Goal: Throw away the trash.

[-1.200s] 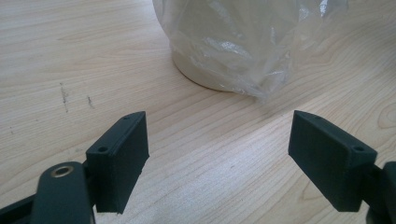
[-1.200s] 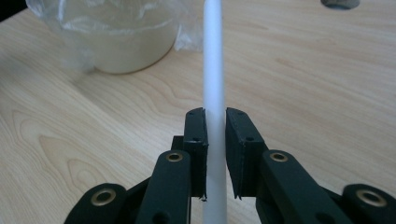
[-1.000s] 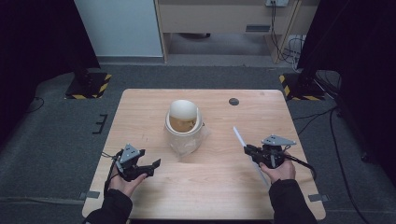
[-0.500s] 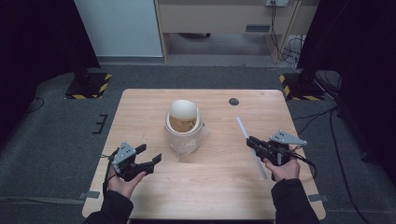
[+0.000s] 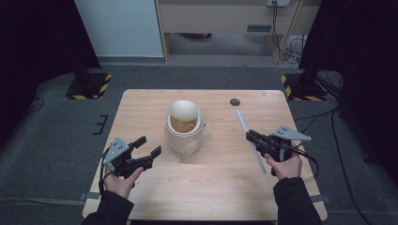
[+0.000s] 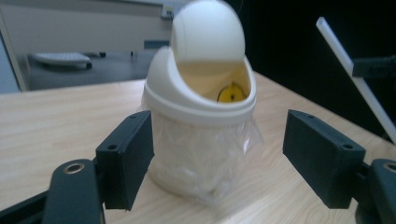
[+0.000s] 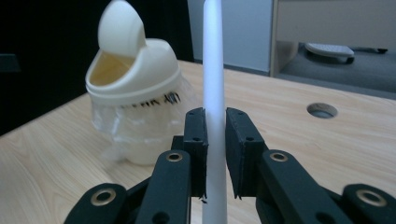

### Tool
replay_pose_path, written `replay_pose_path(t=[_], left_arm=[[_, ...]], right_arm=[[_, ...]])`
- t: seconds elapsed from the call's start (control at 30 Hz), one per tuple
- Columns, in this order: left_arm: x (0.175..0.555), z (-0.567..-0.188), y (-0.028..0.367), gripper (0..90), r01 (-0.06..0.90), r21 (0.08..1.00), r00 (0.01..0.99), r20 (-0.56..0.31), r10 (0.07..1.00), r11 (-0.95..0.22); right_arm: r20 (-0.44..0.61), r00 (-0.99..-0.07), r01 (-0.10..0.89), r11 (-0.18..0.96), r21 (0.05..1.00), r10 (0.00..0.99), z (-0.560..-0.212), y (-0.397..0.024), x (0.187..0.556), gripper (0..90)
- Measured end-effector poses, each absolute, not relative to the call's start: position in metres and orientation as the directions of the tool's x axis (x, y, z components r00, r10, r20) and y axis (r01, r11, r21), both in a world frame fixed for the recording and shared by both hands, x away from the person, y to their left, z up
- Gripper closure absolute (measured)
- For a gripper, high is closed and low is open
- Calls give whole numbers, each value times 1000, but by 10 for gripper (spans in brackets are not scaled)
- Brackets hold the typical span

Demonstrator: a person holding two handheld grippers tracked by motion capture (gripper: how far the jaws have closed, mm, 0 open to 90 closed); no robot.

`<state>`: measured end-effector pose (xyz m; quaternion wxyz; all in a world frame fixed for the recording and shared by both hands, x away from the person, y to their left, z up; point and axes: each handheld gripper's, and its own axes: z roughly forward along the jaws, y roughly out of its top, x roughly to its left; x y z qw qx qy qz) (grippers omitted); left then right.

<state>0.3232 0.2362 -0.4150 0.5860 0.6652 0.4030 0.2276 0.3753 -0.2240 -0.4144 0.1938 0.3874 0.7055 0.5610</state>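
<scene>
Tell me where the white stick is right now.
In the high view the white stick sits clamped in the right tongs, on the table's right side, right of the small swing-lid bin.

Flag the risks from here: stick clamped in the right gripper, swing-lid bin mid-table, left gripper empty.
1. The white stick is long and thin, and the right gripper pinches it partway along; the free end could swing or slip in the fingers.
2. The bin looks light, and the left gripper, fingers apart, is not bracing it; a poke could tip it.
3. The swing lid leaves a narrow opening, easy to miss.
</scene>
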Motion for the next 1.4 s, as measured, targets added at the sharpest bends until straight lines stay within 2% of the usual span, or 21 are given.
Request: replay_pose_path(t=[0.2,0.4,0.83,1.4], left_arm=[[326,-386,226,246,205,977,601,-167,781,52],[330,-374,209,254,179,981,631,-170,757,70],[345,-368,162,297,186,979,683,-191,705,84],[365,-362,111,324,204,974,729,-220,648,101]], right_arm=[[153,-655,282,51,958,740,-401,-215,371,792],[132,-699,242,58,968,703,-393,-207,368,792],[142,-741,224,43,974,656,-393,-198,361,791],[129,-756,209,50,977,642,-395,-199,357,791]])
